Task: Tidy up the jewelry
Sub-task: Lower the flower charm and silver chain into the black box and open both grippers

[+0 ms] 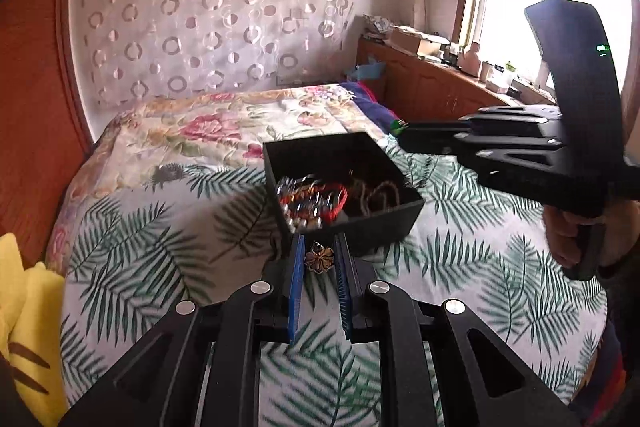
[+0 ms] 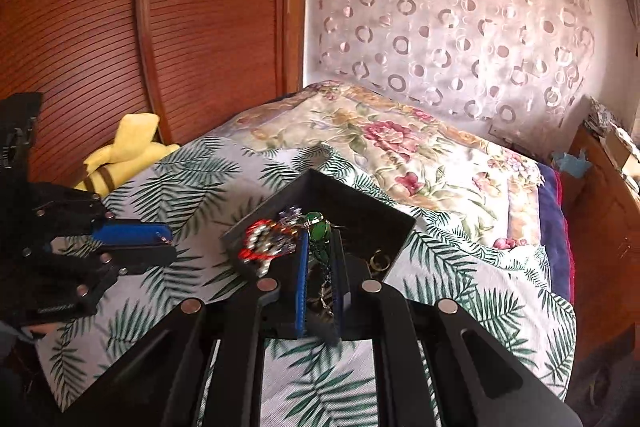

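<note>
Jewelry lies tangled in the square matte black box (image 1: 344, 183) on our leaf-printed bed quilt (image 1: 160, 239). Our left hand-held gripper (image 1: 319, 259) pinches a small bronze flower-shaped charm (image 1: 319, 259) before the box; our right hand-held gripper (image 2: 319, 251) clamps a round green glassy pendant (image 2: 319, 227) with dangling chain.

The left gripper (image 1: 319, 259) pinches a small flower-shaped trinket (image 1: 319, 259) between its blue pads (image 1: 296, 279), just short of the black box (image 1: 340, 187). The box sits on the leaf-print bedspread (image 1: 168, 235), holding a tangle of red and beaded bracelets (image 1: 316, 199). The right gripper (image 1: 400, 127) hovers beyond the box, something green at its tip.
</note>
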A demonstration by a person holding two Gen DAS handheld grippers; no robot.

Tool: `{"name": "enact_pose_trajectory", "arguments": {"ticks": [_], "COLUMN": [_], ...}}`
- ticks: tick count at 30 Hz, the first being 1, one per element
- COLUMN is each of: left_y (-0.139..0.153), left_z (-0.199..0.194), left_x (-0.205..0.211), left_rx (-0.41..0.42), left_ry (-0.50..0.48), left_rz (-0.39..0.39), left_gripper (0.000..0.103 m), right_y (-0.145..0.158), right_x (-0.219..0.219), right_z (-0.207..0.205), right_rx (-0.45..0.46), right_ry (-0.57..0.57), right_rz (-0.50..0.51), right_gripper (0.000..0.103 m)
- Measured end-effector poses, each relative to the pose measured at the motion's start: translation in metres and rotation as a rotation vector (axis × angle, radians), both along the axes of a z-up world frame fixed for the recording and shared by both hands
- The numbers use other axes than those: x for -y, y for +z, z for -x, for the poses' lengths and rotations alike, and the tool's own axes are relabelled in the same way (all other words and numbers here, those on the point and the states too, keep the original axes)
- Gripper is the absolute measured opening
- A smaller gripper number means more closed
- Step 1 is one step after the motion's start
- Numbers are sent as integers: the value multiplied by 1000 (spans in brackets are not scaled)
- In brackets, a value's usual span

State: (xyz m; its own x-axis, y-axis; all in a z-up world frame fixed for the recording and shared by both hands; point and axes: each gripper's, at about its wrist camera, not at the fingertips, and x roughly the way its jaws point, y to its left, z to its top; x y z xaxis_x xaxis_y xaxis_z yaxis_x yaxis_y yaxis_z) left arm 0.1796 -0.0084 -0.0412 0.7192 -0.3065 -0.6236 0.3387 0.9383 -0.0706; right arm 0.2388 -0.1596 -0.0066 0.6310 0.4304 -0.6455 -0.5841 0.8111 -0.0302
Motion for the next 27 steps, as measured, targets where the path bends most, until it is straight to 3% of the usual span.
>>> {"name": "enact_pose_trajectory", "arguments": {"ticks": [10,12,15,27], "left_y": [6,5,2,-10], "left_z": [-42,-53,-66,-110], "left_x": [19,23,26,43], "left_rx": [-1,-5,-14,-49], "left_ry": [0,3,9,33], "left_rz": [1,-7,-9,-20], "left_gripper": [14,14,14,18], "right_y": [-25,-26,-27,-24], "right_x": [11,15,20,47], "right_z": [-40,-43,-44,-28], "right_rx": [-78,-87,-80,-58], "right_ry": [-39,-39,-35,-72], "right_rz": [-49,-65,-74,-95], "right_gripper": [15,26,33,33]}}
